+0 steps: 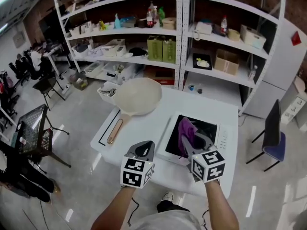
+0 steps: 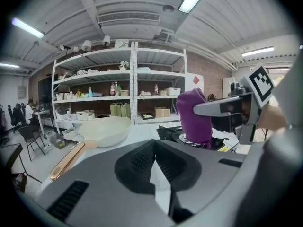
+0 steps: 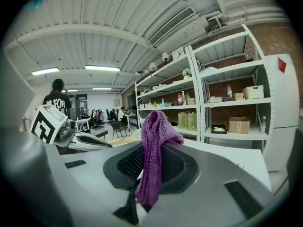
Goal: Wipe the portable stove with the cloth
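The knitted purple cloth (image 3: 154,145) is showing vivid against the black-topped white portable stove (image 1: 204,124); the round cream pan (image 1: 139,96) is showing a tan handle.

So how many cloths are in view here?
1: a purple cloth, clamped in the right gripper and hanging over the portable stove on the white table. The cluttered shelves behind could hide others.

The only lettering that can be read is the white word "FOR" on the back of a person's dark shirt (image 3: 56,103), seen in the right gripper view; the letters around it are cut off. The marker cubes (image 1: 136,171) carry black-and-white square patterns without letters. The red diamond sticker (image 1: 296,38) on the white cabinet (image 1: 285,73) and the bottle labels on the shelves (image 1: 144,32) are too small to read.
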Available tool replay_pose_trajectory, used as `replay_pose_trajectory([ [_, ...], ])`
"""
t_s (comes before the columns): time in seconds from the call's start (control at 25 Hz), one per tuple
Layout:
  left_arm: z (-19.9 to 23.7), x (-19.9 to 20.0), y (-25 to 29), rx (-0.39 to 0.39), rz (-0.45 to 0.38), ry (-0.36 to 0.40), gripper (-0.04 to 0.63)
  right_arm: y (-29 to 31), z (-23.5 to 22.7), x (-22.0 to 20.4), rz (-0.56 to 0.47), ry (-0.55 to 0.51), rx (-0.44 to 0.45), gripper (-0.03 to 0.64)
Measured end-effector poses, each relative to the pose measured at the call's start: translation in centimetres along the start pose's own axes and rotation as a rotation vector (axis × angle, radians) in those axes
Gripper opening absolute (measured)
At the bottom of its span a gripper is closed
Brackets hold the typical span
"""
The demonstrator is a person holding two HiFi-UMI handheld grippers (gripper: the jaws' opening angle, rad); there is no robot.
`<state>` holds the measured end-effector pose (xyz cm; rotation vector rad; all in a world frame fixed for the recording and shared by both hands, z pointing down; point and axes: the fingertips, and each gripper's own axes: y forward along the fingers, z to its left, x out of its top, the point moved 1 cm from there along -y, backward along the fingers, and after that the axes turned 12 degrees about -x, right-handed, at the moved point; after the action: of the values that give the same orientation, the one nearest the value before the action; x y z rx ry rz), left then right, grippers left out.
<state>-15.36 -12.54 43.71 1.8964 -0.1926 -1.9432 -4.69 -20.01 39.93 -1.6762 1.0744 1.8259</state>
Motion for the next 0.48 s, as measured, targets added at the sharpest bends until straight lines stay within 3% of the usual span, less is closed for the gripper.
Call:
replay_pose_trajectory([
  [0.48,1.3,3.5,9.4,-0.104,0.030,0.016,0.006,4.7,-7.0,3.3,0.006,0.003,-0.056,0.063],
])
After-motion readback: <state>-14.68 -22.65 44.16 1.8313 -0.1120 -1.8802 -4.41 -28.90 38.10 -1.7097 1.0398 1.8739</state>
